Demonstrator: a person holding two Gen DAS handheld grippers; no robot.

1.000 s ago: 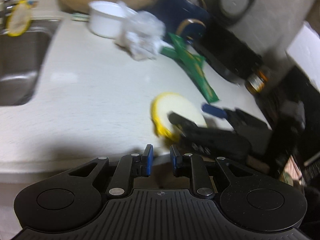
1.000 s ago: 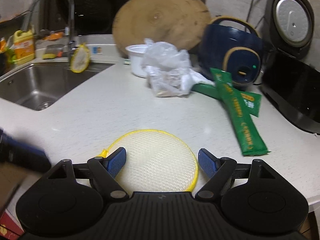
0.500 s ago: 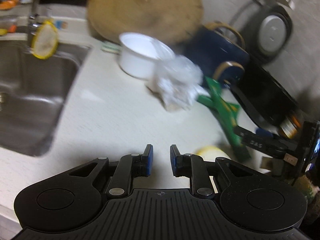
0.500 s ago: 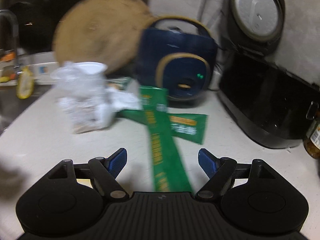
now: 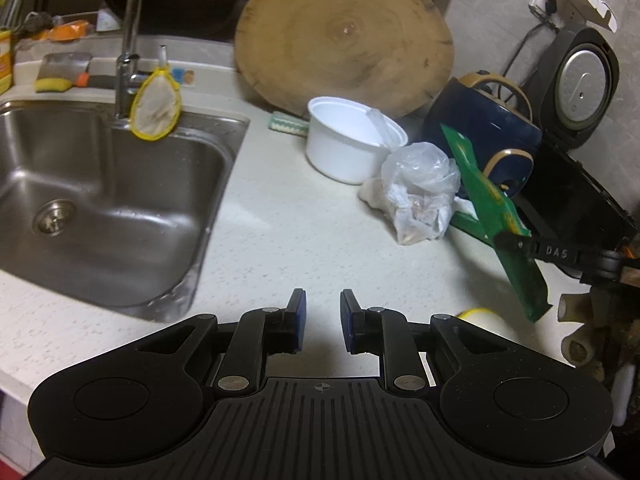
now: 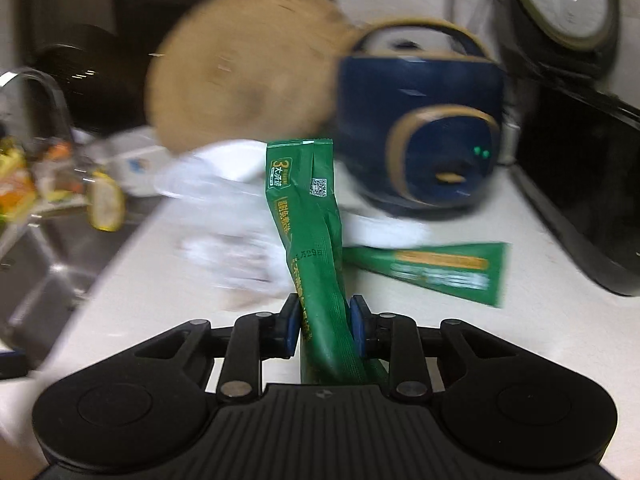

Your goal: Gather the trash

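A long green packet [image 6: 308, 216] stands up between the pads of my right gripper [image 6: 325, 322], whose jaws are closing and press on its lower part. From the left wrist view the same green packet [image 5: 492, 208] hangs tilted above the counter, pinched by the right gripper's black fingers [image 5: 516, 242]. A second green packet [image 6: 432, 268] lies flat on the counter behind. A crumpled clear plastic bag [image 5: 420, 192] sits by a white bowl [image 5: 348, 144]. A yellow-rimmed round pad [image 5: 478, 316] lies near my left gripper [image 5: 322, 316], which has a narrow gap and holds nothing.
A steel sink [image 5: 100, 184] with a tap fills the left. A round wooden board [image 5: 344, 40] leans on the back wall. A dark blue appliance [image 5: 480, 124] and a black cooker [image 5: 584, 84] stand at the right. The white counter [image 5: 288, 232] runs between them.
My right gripper left the yellow-rimmed pad, moved onto the long green packet, closed on it and raised it. The left view swung up and left, bringing the sink into sight.
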